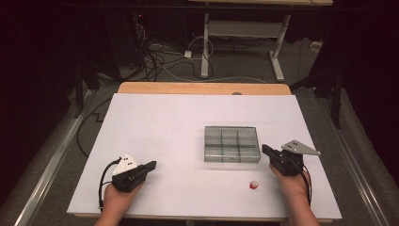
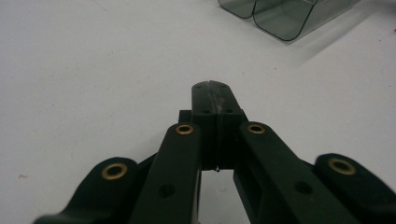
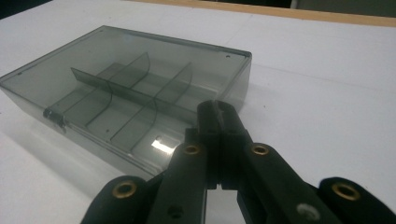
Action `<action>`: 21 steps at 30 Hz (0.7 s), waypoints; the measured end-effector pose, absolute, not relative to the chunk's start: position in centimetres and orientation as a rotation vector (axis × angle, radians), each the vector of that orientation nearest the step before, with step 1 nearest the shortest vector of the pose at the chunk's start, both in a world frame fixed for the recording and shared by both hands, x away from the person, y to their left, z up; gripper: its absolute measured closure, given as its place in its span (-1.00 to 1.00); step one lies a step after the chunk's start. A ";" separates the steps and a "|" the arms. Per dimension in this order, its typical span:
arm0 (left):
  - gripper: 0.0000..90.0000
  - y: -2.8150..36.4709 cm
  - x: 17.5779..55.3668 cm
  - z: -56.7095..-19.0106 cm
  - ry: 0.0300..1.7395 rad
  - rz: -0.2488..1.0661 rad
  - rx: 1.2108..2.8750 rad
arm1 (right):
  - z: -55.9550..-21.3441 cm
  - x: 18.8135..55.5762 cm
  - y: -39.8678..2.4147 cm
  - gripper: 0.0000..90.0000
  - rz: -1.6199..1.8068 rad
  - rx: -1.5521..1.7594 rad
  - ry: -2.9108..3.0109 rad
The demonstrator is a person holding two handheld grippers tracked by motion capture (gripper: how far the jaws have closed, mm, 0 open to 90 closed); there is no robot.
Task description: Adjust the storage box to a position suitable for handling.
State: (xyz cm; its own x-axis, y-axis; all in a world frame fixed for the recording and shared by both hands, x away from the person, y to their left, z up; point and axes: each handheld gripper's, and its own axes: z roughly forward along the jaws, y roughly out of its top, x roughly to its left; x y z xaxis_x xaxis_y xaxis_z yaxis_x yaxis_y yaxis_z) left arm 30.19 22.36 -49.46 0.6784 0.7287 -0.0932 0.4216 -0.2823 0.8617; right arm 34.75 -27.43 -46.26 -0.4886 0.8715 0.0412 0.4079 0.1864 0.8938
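A smoky clear plastic box [image 1: 231,143] with a closed lid and several inner compartments lies on the white table top [image 1: 188,122], right of centre. My right gripper [image 1: 265,149] is shut with nothing in it, its tips close to the box's near right corner. The right gripper view has the box [image 3: 126,93] just ahead of the shut jaws [image 3: 217,108]. My left gripper [image 1: 152,165] rests at the near left, shut and empty, pointing toward the box. In the left gripper view its tips [image 2: 212,87] lie over bare white surface, with a box corner [image 2: 280,16] far off.
A small red and white object [image 1: 254,185] lies on the table near the front, left of my right hand. A wooden strip [image 1: 202,88] borders the table's far side. Cables and a desk frame [image 1: 244,42] stand on the floor beyond.
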 end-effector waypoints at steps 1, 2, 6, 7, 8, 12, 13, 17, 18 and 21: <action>0.95 22.4 30.2 -49.5 0.903 0.397 1.919 | -46.3 35.0 -27.4 1.00 1.264 1.198 1.977; 0.95 22.3 30.2 -49.5 0.905 0.407 1.915 | -46.3 35.4 -27.3 1.00 1.267 1.208 1.970; 0.95 22.5 30.0 -49.5 0.903 0.418 1.897 | -46.4 36.6 -27.3 1.00 1.253 1.220 1.974; 0.95 22.5 30.1 -49.5 0.906 0.411 1.895 | -46.4 36.6 -27.3 1.00 1.253 1.220 1.974; 0.95 22.5 30.1 -49.5 0.908 0.408 1.895 | -46.4 37.4 -27.2 1.00 1.234 1.227 1.977; 0.95 22.5 30.1 -49.5 0.903 0.405 1.893 | -46.2 38.8 -27.3 1.00 1.222 1.258 1.954; 0.95 22.5 30.1 -49.5 0.903 0.405 1.893 | -46.1 39.1 -27.3 1.00 1.216 1.263 1.950; 0.95 22.5 30.0 -49.5 0.896 0.409 1.889 | -46.0 39.9 -27.4 1.00 1.218 1.266 1.935; 0.95 22.5 30.0 -49.5 0.899 0.408 1.889 | -46.0 40.1 -27.4 1.00 1.219 1.267 1.931; 0.95 22.5 30.0 -49.5 0.910 0.410 1.891 | -46.0 40.8 -27.7 1.00 1.219 1.290 1.910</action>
